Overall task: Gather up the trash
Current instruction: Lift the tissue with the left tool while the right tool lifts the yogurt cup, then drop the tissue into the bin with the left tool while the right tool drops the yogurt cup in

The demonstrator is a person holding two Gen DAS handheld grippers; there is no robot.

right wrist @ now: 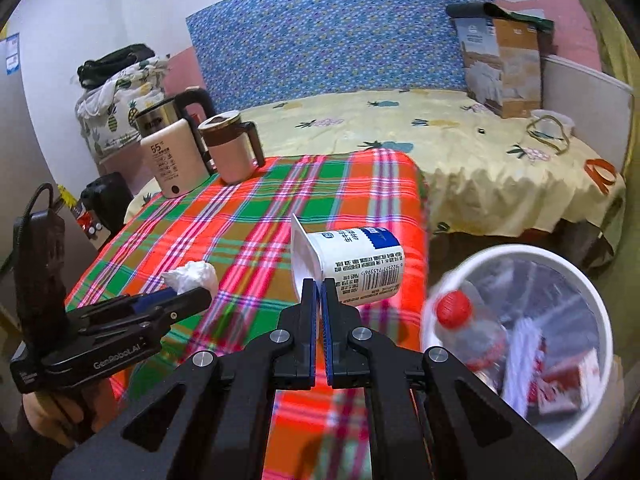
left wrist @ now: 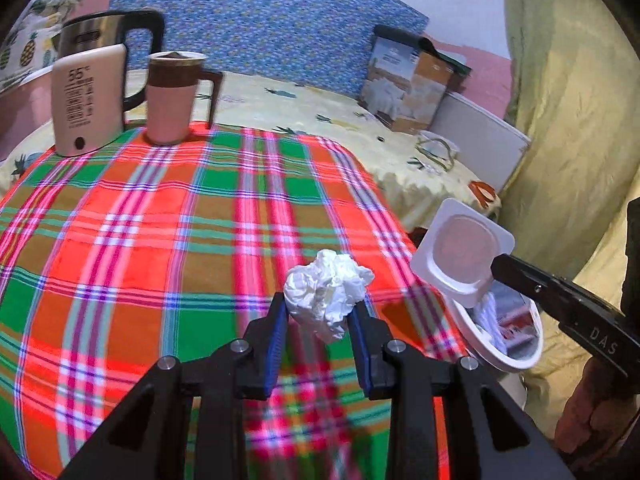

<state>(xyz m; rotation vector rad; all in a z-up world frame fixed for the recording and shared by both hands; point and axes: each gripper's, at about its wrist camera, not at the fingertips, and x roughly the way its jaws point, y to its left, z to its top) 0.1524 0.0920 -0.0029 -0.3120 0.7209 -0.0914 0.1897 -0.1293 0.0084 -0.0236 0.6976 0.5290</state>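
Note:
My left gripper point(left wrist: 323, 309) is shut on a crumpled white tissue point(left wrist: 328, 294) and holds it above the plaid tablecloth point(left wrist: 160, 220); it also shows in the right wrist view point(right wrist: 188, 294) with the tissue point(right wrist: 192, 276). My right gripper point(right wrist: 320, 285) is shut on the rim of a white yogurt cup point(right wrist: 352, 264), held on its side over the table's right edge. In the left wrist view the cup point(left wrist: 460, 250) faces me, just above the white trash bin point(left wrist: 516, 344). The bin point(right wrist: 592, 300) stands right of the table with a red-capped bottle point(right wrist: 464, 324) and wrappers inside.
A steel kettle point(right wrist: 160, 118), a cream thermos box point(right wrist: 172, 162) and a pink lidded mug point(right wrist: 232, 148) stand at the table's far left corner. A bed with a yellow sheet point(right wrist: 460, 152) and a cardboard box point(right wrist: 500, 72) lies behind.

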